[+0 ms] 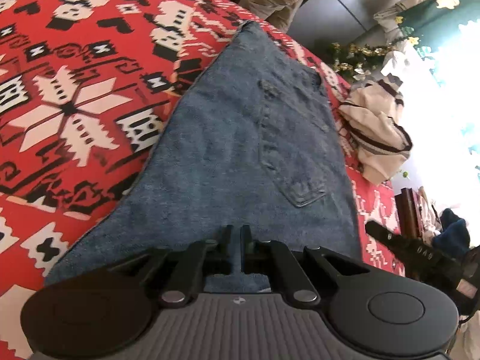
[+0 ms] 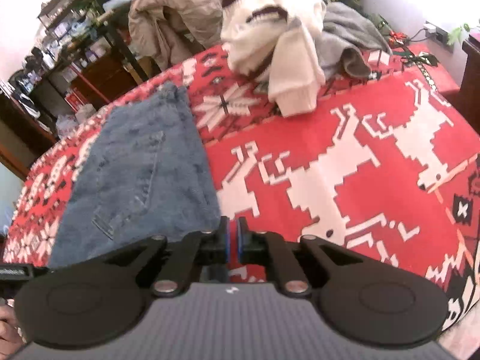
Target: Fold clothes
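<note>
1. Jeans [image 1: 240,138], blue denim, lying flat on the red patterned cloth [image 1: 75,105] covering the bench.
2. Left gripper [image 1: 237,234]: fingers nearly together above the denim, gripping nothing visible.
3. Right gripper [image 2: 233,228]: narrow gap, empty, at the denim's right edge.
4. White striped sweater [image 2: 276,39], heaped beyond.

cluttered dark shelving [image 2: 72,30], bright window [image 1: 444,96]

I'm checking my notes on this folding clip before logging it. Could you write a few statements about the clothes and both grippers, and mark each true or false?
1. The denim garment lies on a red patterned cloth. True.
2. The left gripper is spread wide open. False: its fingers are nearly together over the denim.
3. A cream sweater with dark stripes sits beyond the denim. True.
4. The right gripper holds the sweater. False: it is near the denim's edge, far from the sweater.
</note>
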{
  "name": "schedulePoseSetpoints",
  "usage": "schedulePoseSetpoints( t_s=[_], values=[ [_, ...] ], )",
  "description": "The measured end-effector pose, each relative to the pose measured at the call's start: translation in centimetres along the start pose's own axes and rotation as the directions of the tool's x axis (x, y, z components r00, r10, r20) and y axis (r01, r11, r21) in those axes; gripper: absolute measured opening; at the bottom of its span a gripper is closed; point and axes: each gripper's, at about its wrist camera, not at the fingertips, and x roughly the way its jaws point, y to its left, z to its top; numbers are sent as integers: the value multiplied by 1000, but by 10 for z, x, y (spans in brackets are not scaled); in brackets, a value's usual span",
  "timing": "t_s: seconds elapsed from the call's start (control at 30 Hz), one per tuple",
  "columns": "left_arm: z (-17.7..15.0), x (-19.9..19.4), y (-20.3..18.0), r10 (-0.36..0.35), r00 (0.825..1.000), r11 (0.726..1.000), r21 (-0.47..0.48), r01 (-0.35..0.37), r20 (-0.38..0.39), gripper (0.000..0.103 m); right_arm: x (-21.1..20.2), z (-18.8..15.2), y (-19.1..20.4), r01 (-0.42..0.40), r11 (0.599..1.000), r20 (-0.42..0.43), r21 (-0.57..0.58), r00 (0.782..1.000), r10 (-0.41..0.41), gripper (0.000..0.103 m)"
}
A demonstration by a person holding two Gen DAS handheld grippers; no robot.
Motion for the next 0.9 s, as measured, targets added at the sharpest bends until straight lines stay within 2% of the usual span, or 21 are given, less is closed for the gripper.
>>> schedulePoseSetpoints(
  t_s=[0.07,0.17,0.3,0.33,0.53,0.67,0.9],
  values=[
    [0,1,-4,6,1000,1000,13,-6,2,4,-3,6,9,-33,999,21,-24,999,34,5],
    [1,4,-6,16,1000,1000,15,-16,-6,4,10,14,30,-60,995,9,-82,998,61,5],
    [0,2,-3,23,1000,1000,13,-23,-2,4,39,16,44,-17,991,-31,-130,999,13,4],
    [1,0,-2,25,1000,1000,12,-25,2,4,45,16,43,9,990,-28,-142,1000,-13,0],
    [9,-9,-1,32,999,999,17,-32,41,4,34,13,30,79,980,-8,-181,997,-81,2],
    [24,-7,-2,41,998,999,20,-42,53,4,22,19,36,27,972,-5,-234,1000,-29,2],
    [40,5,0,64,997,998,12,-65,44,4,50,32,56,25,947,-28,-320,999,-35,3]
  ],
)
